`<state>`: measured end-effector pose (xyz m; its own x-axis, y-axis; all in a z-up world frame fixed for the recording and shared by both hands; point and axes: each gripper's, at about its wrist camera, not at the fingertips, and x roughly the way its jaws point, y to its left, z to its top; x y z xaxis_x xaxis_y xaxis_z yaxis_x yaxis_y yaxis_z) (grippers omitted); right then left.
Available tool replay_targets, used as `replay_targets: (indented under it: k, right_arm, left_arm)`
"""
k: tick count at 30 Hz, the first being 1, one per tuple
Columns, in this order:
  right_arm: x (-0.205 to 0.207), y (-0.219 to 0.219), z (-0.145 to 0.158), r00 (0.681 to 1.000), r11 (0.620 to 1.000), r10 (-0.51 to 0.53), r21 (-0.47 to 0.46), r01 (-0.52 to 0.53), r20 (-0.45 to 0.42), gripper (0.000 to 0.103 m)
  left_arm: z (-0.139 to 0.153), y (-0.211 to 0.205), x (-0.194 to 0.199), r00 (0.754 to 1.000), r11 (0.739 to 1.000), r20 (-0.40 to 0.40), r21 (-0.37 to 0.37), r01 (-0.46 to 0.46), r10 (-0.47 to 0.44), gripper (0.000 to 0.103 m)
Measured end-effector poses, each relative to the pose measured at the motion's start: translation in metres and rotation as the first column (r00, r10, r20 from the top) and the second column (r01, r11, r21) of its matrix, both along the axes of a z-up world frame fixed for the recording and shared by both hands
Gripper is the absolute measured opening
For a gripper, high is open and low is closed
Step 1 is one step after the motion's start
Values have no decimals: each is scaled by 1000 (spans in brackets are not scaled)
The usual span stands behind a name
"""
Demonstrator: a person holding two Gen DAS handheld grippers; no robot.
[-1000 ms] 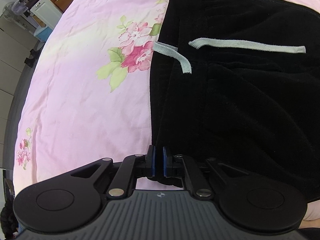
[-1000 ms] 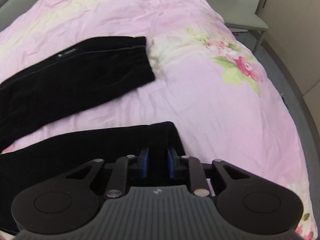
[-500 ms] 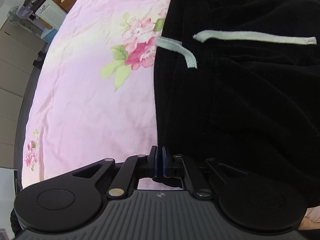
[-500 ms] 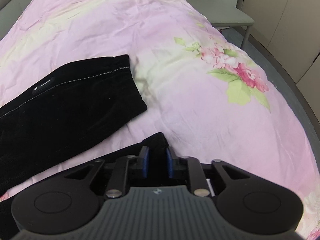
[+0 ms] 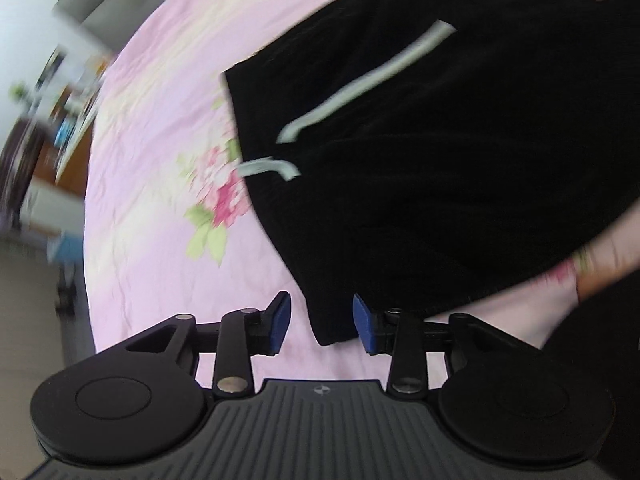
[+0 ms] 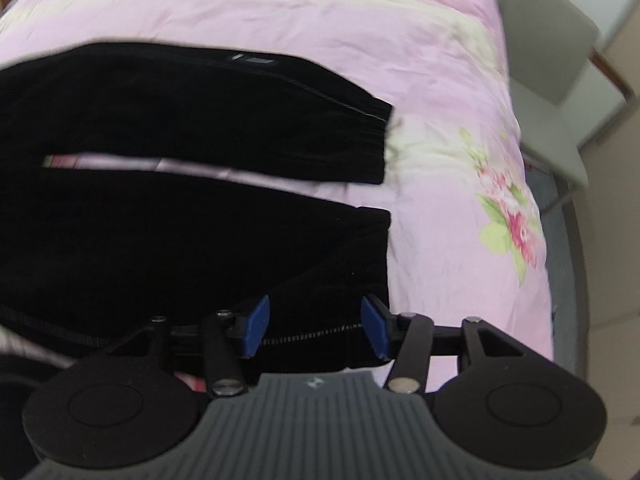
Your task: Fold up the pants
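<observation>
No legible text anywhere.

The pants (image 5: 440,184) look like matt, perhaps velvety black cloth on a smooth, lightly creased bedsheet (image 5: 160,128).

We open both sets of jaws: the left gripper (image 5: 320,322) lets go of the pants (image 5: 440,152) waist corner, the right gripper (image 6: 316,326) releases the hem, both rolled.
</observation>
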<state>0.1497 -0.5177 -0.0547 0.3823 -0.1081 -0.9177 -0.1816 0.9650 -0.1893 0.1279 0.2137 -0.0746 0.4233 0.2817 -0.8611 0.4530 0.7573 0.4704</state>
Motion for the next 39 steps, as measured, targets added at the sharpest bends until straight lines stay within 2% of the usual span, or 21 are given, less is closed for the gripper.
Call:
replay_targets:
  k: [3, 4, 6, 7, 9, 10, 12, 15, 17, 19, 22, 24, 25, 27, 28, 29, 31, 32, 35, 37, 39]
  right_arm:
    - [-11, 10, -4, 990, 987, 130, -88, -134, -49, 50]
    - [-15, 14, -7, 982, 976, 175, -117, -182, -72, 50]
    - [-24, 25, -15, 953, 938, 275, -183, -294, -125, 51]
    - [-29, 30, -19, 932, 913, 327, -202, -354, -157, 51]
    - [-40, 43, -27, 875, 847, 431, -234, -477, -222, 64]
    - [-45, 47, -30, 850, 818, 470, -245, -521, -237, 65]
    - [-52, 54, -36, 805, 766, 532, -257, -590, -262, 66]
    - [-57, 60, -44, 755, 708, 596, -264, -655, -274, 66]
    - [-59, 63, -51, 716, 663, 637, -271, -697, -284, 66]
    - [-65, 67, -59, 674, 620, 674, -265, -739, -304, 66]
    - [-71, 72, -71, 612, 548, 719, -273, -791, -329, 65]
    - [-72, 76, -78, 595, 525, 734, -282, -803, -329, 59]
    - [-70, 78, -78, 597, 528, 734, -282, -802, -323, 57]
    - [-69, 82, -77, 612, 542, 728, -286, -790, -309, 38]
    - [-67, 83, -74, 619, 546, 726, -295, -784, -301, 33]
    - [-68, 82, -72, 625, 549, 724, -304, -779, -294, 20]
    - [-72, 81, -64, 647, 569, 712, -316, -759, -272, 13]
    - [-73, 79, -60, 663, 585, 703, -319, -745, -258, 10]
    - [-76, 77, -40, 722, 652, 667, -327, -685, -184, 9]
    - [-78, 76, -25, 758, 691, 641, -339, -639, -122, 8]
    - [-75, 76, -11, 775, 711, 627, -351, -610, -79, 6]
  left_arm:
    - [-18, -20, -10, 983, 979, -72, 105, 177, -170, 53]
    - [-28, -26, -14, 968, 960, -105, 144, 242, -228, 54]
    - [-44, -39, -19, 935, 918, -158, 196, 346, -319, 63]
    - [-53, -43, -21, 915, 895, -180, 209, 394, -361, 70]
    - [-65, -49, -20, 886, 859, -217, 234, 455, -411, 71]
    - [-71, -51, -19, 874, 844, -231, 242, 478, -428, 72]
    - [-84, -56, -17, 847, 804, -249, 274, 528, -471, 76]
    - [-104, -63, -19, 794, 732, -279, 310, 607, -541, 82]
    - [-116, -66, -21, 766, 702, -308, 309, 642, -564, 83]
    - [-123, -65, -21, 752, 682, -318, 319, 658, -577, 88]
    - [-131, -64, -18, 760, 691, -309, 317, 649, -572, 91]
    - [-132, -64, -17, 764, 690, -294, 327, 645, -575, 90]
    - [-131, -61, -17, 769, 693, -288, 332, 639, -571, 85]
    - [-129, -59, -16, 794, 724, -269, 326, 608, -545, 69]
    - [-123, -60, -15, 808, 741, -249, 323, 589, -534, 57]
    - [-119, -62, -13, 824, 758, -219, 323, 566, -522, 47]
    - [-109, -59, -14, 862, 809, -162, 298, 507, -481, 32]
    - [-102, -58, -13, 885, 839, -122, 281, 465, -450, 29]
    - [-75, -52, -9, 931, 902, -8, 242, 356, -365, 26]
    - [-52, -53, -9, 954, 939, 57, 203, 278, -295, 26]
    - [-32, -49, 0, 970, 967, 110, 155, 200, -218, 25]
